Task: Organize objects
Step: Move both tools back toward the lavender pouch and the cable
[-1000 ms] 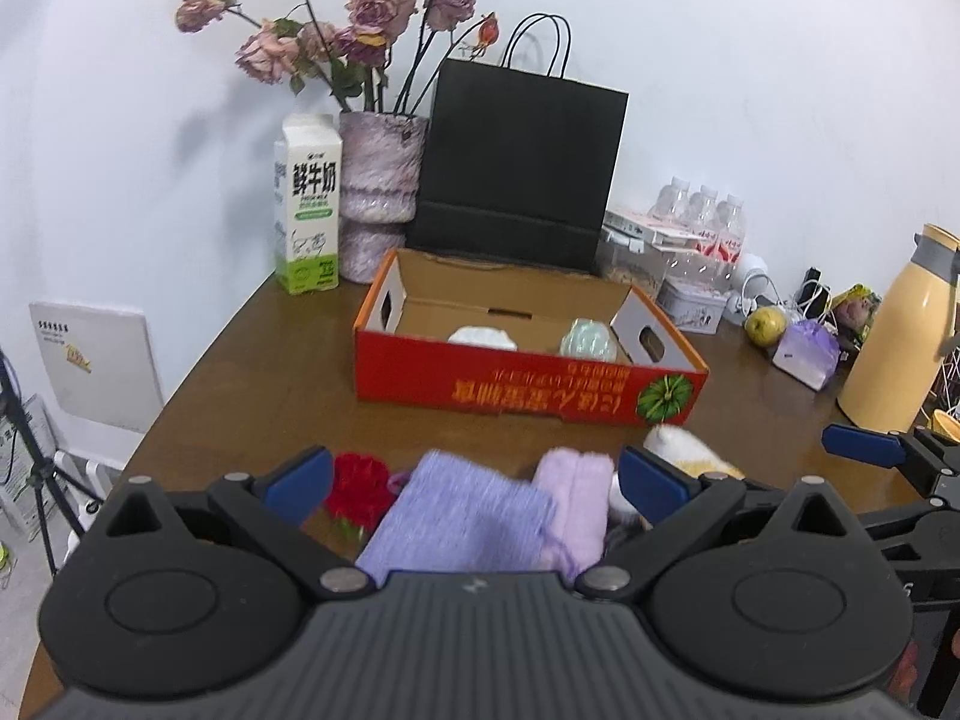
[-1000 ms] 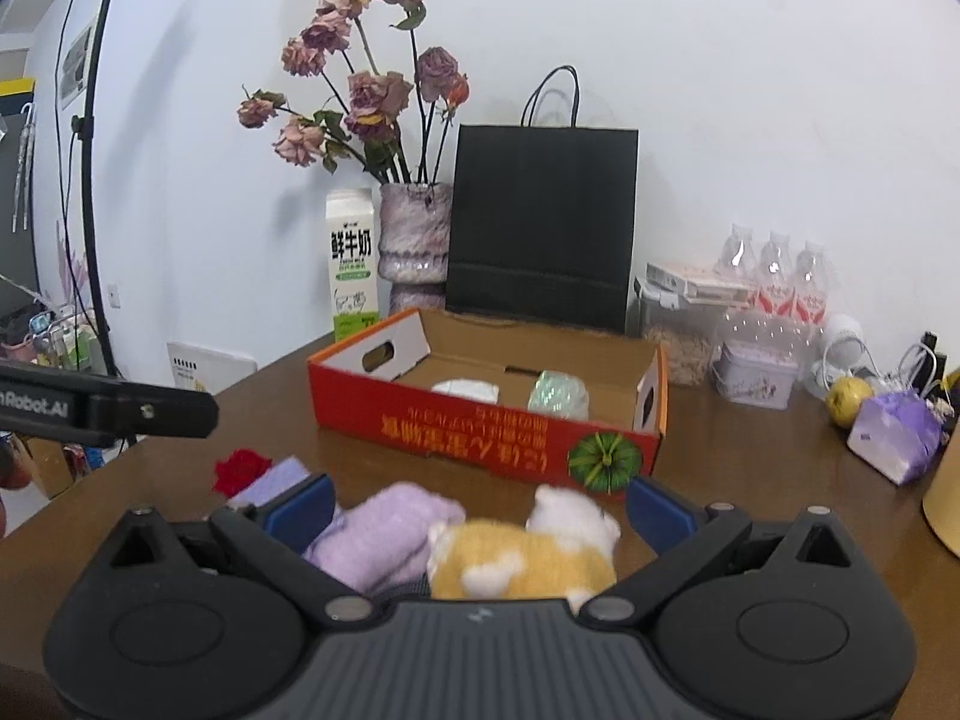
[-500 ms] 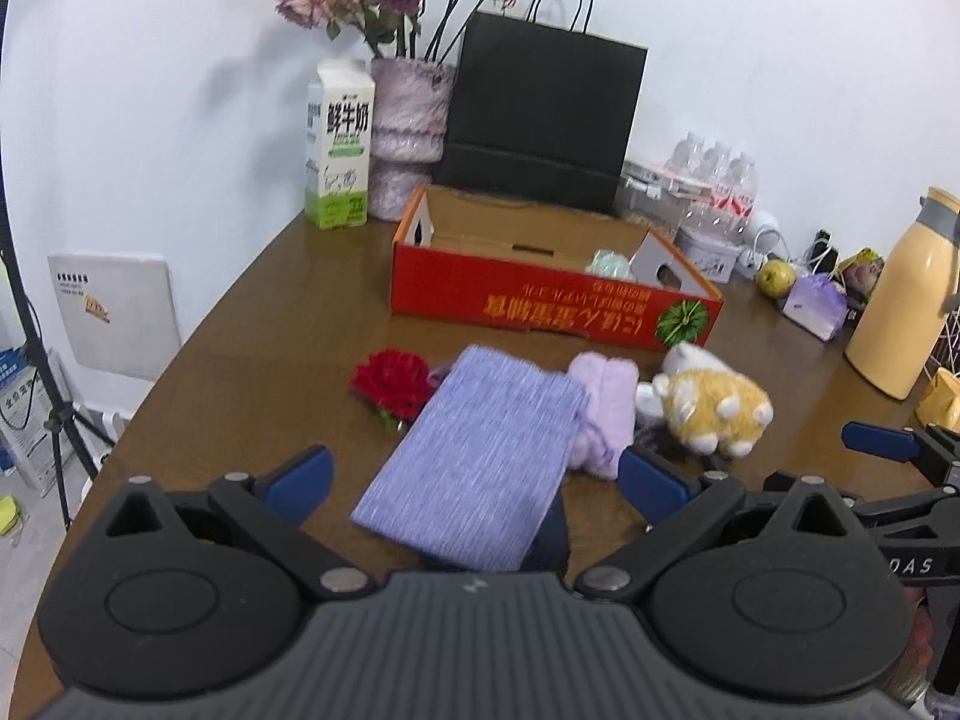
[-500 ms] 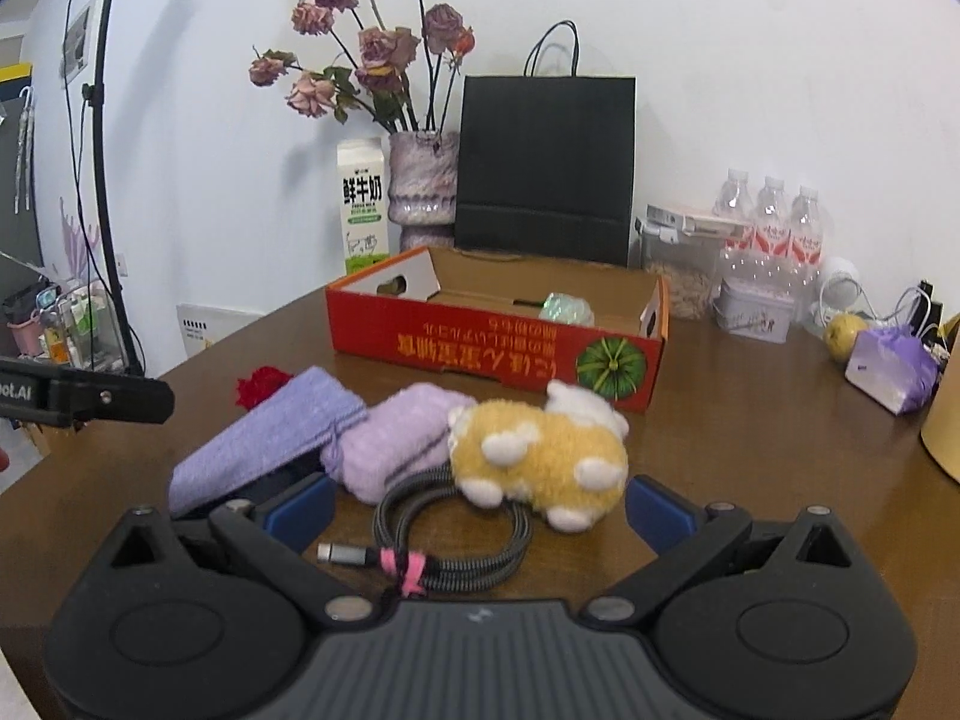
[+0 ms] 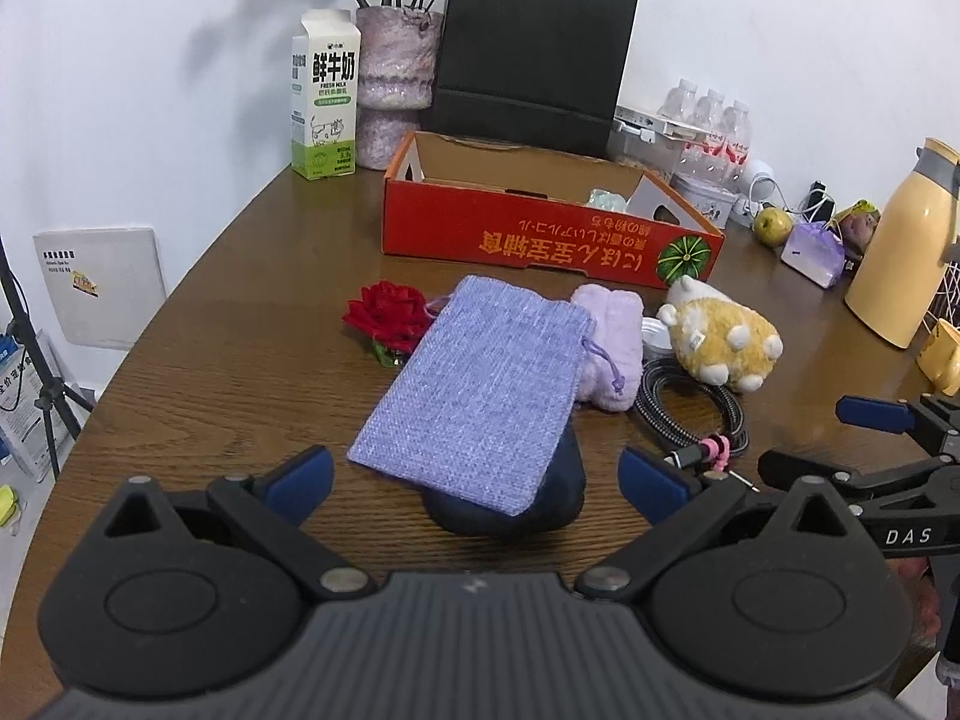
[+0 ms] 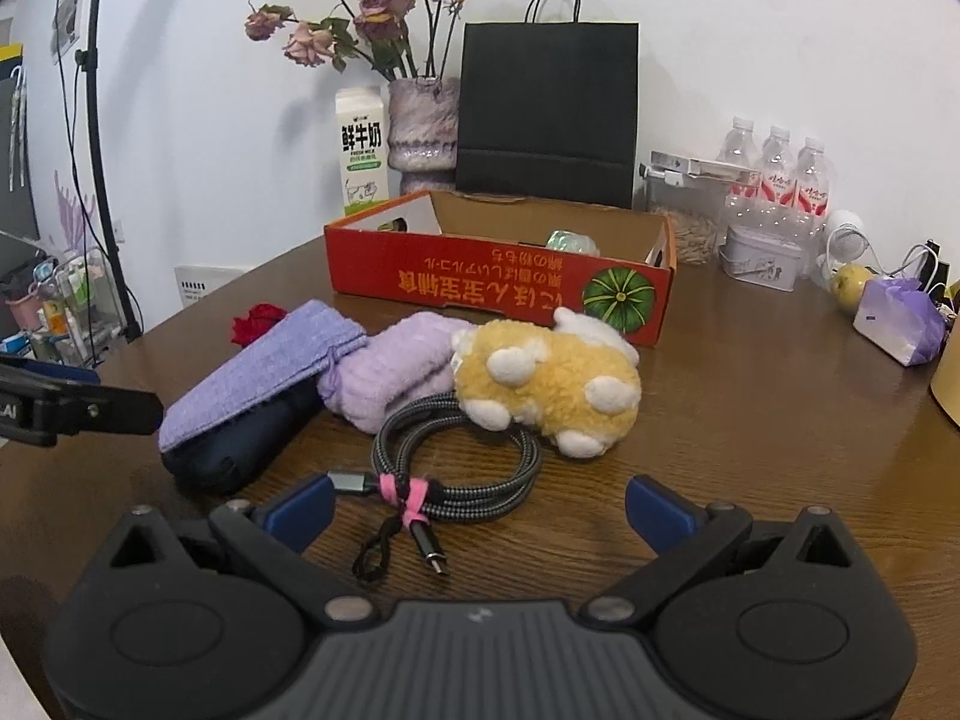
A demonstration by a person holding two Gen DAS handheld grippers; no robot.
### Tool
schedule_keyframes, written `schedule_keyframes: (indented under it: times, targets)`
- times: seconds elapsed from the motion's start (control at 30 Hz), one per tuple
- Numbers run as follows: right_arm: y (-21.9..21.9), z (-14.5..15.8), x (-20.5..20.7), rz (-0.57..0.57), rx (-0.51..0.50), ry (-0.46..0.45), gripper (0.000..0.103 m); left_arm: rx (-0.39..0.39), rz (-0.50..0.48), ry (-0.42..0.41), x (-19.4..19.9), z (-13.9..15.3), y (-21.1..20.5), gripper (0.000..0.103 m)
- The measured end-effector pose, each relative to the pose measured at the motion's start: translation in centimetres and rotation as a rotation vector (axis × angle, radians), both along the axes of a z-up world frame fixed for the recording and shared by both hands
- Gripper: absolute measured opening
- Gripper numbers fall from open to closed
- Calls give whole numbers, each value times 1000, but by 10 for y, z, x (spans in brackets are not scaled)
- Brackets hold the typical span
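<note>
A red cardboard box (image 5: pixel 540 240) (image 6: pixel 492 285) stands open at the table's middle with a pale green item (image 6: pixel 570 240) inside. In front of it lie a red fabric rose (image 5: pixel 387 312), a lilac woven pouch (image 5: pixel 480 390) (image 6: pixel 264 360) resting on a dark blue object (image 5: pixel 558 498) (image 6: pixel 240 444), a folded purple towel (image 5: pixel 612 342) (image 6: pixel 396 366), a yellow plush toy (image 5: pixel 714 342) (image 6: pixel 546 384) and a coiled braided cable (image 6: pixel 456 468) (image 5: pixel 690 408). My left gripper (image 5: pixel 474 480) is open just short of the pouch. My right gripper (image 6: pixel 477 504) is open just short of the cable.
Behind the box stand a milk carton (image 5: pixel 324 96), a vase of dried roses (image 6: pixel 420 120), a black paper bag (image 5: pixel 528 54) and water bottles (image 6: pixel 780 174). At the right are a yellow thermos (image 5: pixel 900 240), a pear (image 5: pixel 771 225) and a purple pouch (image 6: pixel 900 330).
Both grippers have drawn back from the box and tipped downward. The pile of objects now lies farther ahead, and the cable and the dark blue object have come into view.
</note>
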State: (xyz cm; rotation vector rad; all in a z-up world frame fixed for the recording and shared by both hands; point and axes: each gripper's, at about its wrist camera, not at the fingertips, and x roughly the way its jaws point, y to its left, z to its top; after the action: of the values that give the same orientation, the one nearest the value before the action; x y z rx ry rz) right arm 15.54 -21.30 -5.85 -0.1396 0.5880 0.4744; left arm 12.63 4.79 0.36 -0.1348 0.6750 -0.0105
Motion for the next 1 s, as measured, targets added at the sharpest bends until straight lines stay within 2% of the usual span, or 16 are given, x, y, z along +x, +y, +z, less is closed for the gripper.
schedule_keyframes:
  times: [0.43, 0.73, 0.8, 1.0]
  targets:
    - [27, -5, 36, 27, -18, 57, 103, 5, -4, 8, 22, -4, 8, 103]
    - [53, -32, 74, -21, -47, 175, 103, -4, 10, 25, 37, -10, 15, 103]
    - [57, -36, 73, -26, -68, 143, 103, -10, 12, 24, 38, -11, 17, 103]
    - [58, -37, 70, -13, -63, 125, 102, -19, 22, 32, 39, -13, 17, 103]
